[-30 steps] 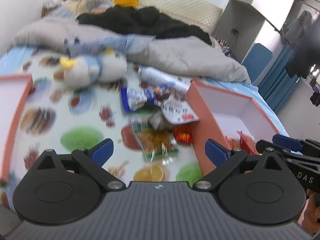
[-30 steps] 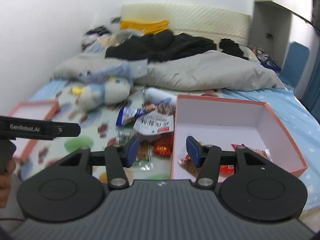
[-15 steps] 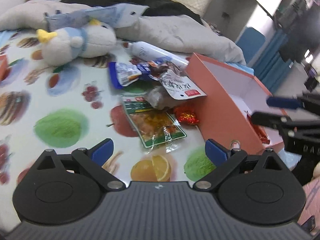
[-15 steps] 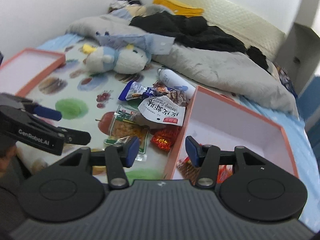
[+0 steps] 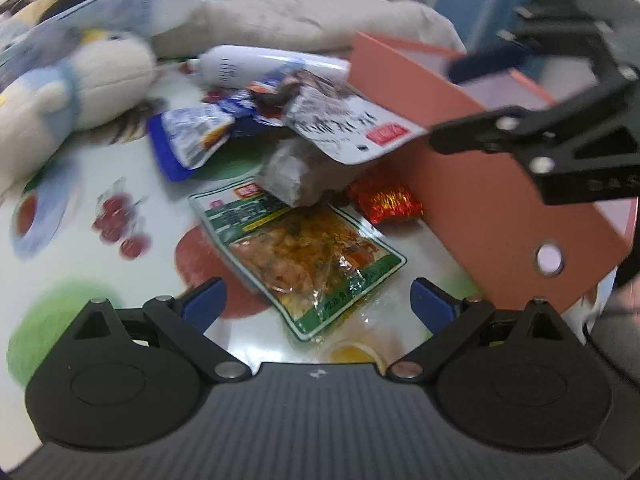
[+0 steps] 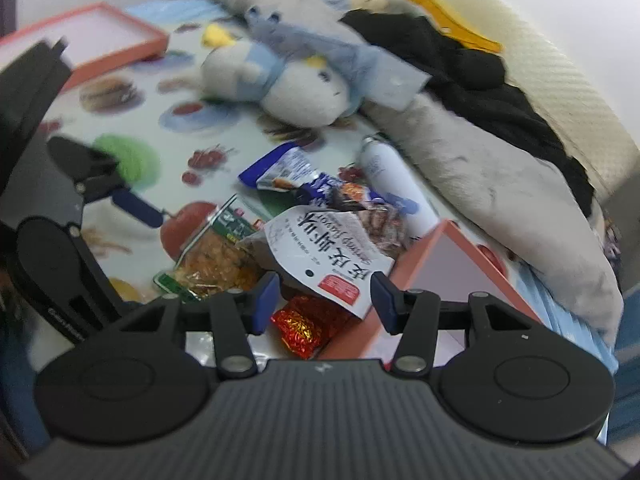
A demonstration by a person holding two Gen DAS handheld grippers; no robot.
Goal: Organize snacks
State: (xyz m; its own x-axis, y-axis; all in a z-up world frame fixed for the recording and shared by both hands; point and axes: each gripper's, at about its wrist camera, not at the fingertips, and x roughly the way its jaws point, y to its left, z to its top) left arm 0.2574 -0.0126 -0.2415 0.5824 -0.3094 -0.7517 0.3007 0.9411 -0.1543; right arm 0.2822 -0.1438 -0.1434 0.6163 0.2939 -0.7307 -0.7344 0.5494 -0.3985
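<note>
A pile of snacks lies on the fruit-print sheet beside an open orange box (image 5: 480,184). My left gripper (image 5: 318,302) is open wide, low over a green packet (image 5: 308,252) that lies between its fingers without touching the pads. Beyond it are a red foil snack (image 5: 390,202), a grey packet (image 5: 296,172), a white packet (image 5: 352,128) and a blue packet (image 5: 188,140). My right gripper (image 6: 326,300) is open about halfway, hovering just before the white packet (image 6: 332,252) and the red foil snack (image 6: 302,322), holding nothing. It also shows over the box as the right gripper (image 5: 472,100).
A white and blue plush toy (image 6: 288,80) and a white bottle (image 6: 384,168) lie behind the pile. The box lid (image 6: 92,36) rests at the far left. A grey blanket (image 6: 500,184) and dark clothes cover the back of the bed. The orange box wall (image 6: 420,264) stands right of the pile.
Both grippers have dropped and closed in on the snack pile, rolling as they came. The snacks look much larger now. Neither gripper's opening has visibly changed.
</note>
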